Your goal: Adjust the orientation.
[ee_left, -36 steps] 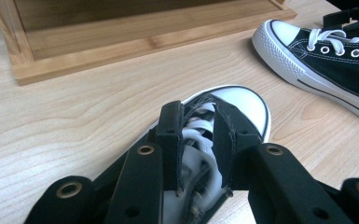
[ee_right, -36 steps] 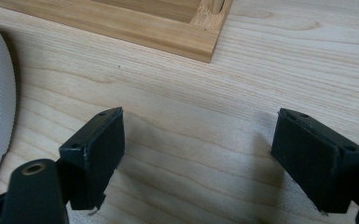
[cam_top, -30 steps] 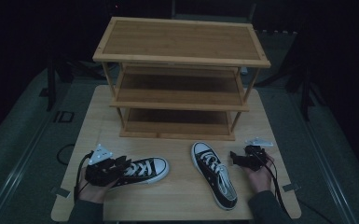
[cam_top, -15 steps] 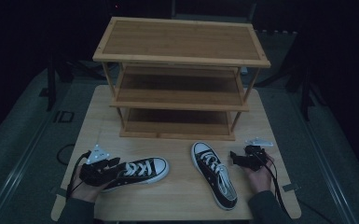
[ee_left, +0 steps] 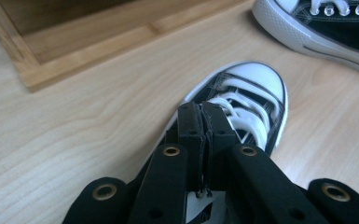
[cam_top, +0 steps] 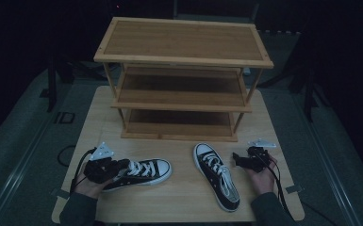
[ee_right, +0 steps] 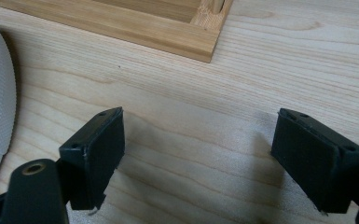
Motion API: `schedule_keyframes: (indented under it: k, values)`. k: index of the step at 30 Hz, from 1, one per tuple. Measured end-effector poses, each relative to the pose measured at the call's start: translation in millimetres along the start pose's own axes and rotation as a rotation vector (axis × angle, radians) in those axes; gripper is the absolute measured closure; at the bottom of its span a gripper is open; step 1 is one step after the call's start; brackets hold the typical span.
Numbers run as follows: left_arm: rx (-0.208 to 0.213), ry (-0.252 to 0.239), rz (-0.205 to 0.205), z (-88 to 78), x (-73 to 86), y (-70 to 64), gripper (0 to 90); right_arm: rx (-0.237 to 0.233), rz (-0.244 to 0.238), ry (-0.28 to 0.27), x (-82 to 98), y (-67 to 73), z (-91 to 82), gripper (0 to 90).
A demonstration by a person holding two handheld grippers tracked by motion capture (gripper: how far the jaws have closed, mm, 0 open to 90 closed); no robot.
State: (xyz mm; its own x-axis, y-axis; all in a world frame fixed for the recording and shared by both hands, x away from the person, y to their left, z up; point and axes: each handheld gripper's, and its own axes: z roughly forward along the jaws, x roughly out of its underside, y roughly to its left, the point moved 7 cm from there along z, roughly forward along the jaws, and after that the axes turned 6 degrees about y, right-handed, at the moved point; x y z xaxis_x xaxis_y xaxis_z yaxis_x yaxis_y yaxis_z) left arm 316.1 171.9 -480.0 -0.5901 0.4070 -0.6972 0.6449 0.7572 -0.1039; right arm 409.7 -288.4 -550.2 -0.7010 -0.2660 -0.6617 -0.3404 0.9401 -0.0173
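The left sneaker (cam_top: pixel 139 172), a black canvas lace-up with a white rubber toe cap, lay on its sole on the worktop (cam_top: pixel 184 197) in front of the wooden shoe rack (cam_top: pixel 183 80), toe pointing toward the second sneaker (cam_top: pixel 217 176), which lay a little apart to its right. The left gripper (ee_left: pixel 200 119) sat over the heel end of the left sneaker. Its jaws had just been closing and now stood pressed together above the laces; a thin scrap of white, perhaps the tongue or the collar edge, showed between them low down, though whether it was truly pinched could not be told. The right gripper (ee_right: pixel 198 154) hovered low over bare worktop beside the second sneaker, jaws spread wide with nothing between them.

Such a shoe would likely be light, its canvas upper soft and prone to folding, its rubber sole stiff and grippy. The heel collar or tongue offered a thin, firm edge for the jaws; the rounded toe cap would probably slip.
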Motion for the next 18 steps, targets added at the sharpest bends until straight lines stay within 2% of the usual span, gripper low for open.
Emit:
schedule_keyframes:
  k: [1,2,3,4,5,6,9,10,11,13,14,15,18]
  values:
    - [0.028,-0.028,-0.017,1.3,-5.4,-1.2,88.6,0.000,0.001,0.000,0.0,0.0,0.0,16.7]
    - [0.028,-0.028,-0.017,1.3,-5.4,-1.2,88.6,0.000,0.000,0.000,0.0,0.0,0.0,16.7]
    - [0.061,-0.054,-0.026,3.4,-10.4,-3.8,88.7,0.000,0.000,0.000,0.0,0.0,0.0,16.7]
    - [0.061,-0.054,-0.026,3.4,-10.4,-3.8,88.6,0.000,0.000,0.000,0.0,0.0,0.0,16.7]
    - [0.092,-0.085,-0.040,7.4,-17.8,-7.8,88.6,0.000,0.000,0.000,0.0,0.0,0.0,16.7]
    - [0.092,-0.085,-0.040,7.4,-17.8,-7.8,88.7,0.000,0.000,0.000,0.0,0.0,0.0,16.7]
    - [0.114,-0.118,-0.087,18.1,-30.7,-9.5,88.7,0.000,0.000,0.000,0.0,0.0,0.0,16.7]
    - [0.114,-0.118,-0.087,18.1,-30.7,-9.5,88.7,0.000,0.000,0.000,0.0,0.0,0.0,16.7]
    - [0.129,-0.143,-0.147,27.0,-35.6,-7.7,88.7,0.000,0.000,0.000,0.0,0.0,0.0,16.7]
    - [0.132,-0.162,-0.195,33.9,-37.0,-6.6,88.8,0.000,0.000,0.000,0.0,0.0,0.0,16.7]
    - [0.132,-0.162,-0.195,33.9,-37.0,-6.6,88.8,0.000,0.000,0.000,0.0,0.0,0.0,16.7]
    - [0.125,-0.181,-0.242,39.7,-35.2,-6.3,88.8,0.000,0.000,0.000,0.0,0.0,0.0,16.7]
    - [0.102,-0.154,-0.242,41.7,-30.9,-3.9,88.7,0.000,0.000,0.000,0.0,0.0,0.0,16.7]
